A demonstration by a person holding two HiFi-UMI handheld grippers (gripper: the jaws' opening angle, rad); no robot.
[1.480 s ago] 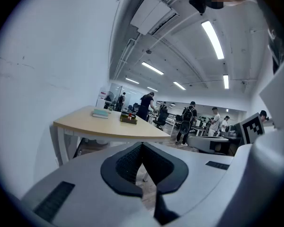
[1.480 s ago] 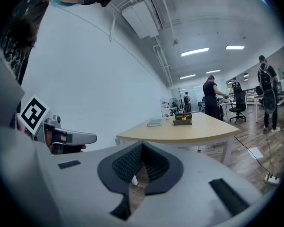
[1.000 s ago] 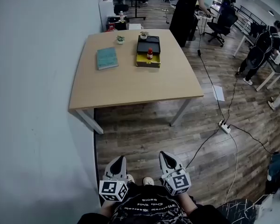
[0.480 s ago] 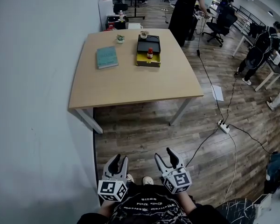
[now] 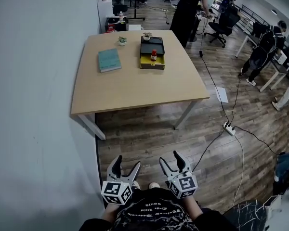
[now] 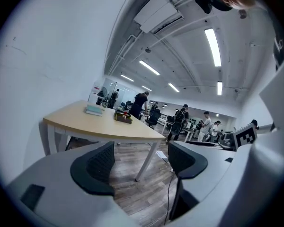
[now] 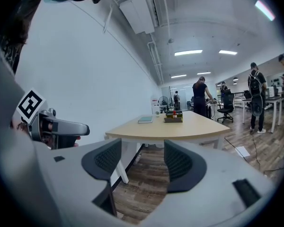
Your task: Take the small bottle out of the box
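White wall [image 5: 38, 105], wood-plank floor [image 5: 149, 138], pale wooden table [image 5: 135, 88] — office chairs [image 5: 216, 28] beyond, strip ceiling lights [image 6: 212, 46].

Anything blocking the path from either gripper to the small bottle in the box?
Nothing visible. The left gripper and right gripper, fingers opening and empty, hang at the person's waist. Ahead: open floor, then bare tabletop. The small bottle stands in the open box behind its yellow front wall; the book lies left of that line.
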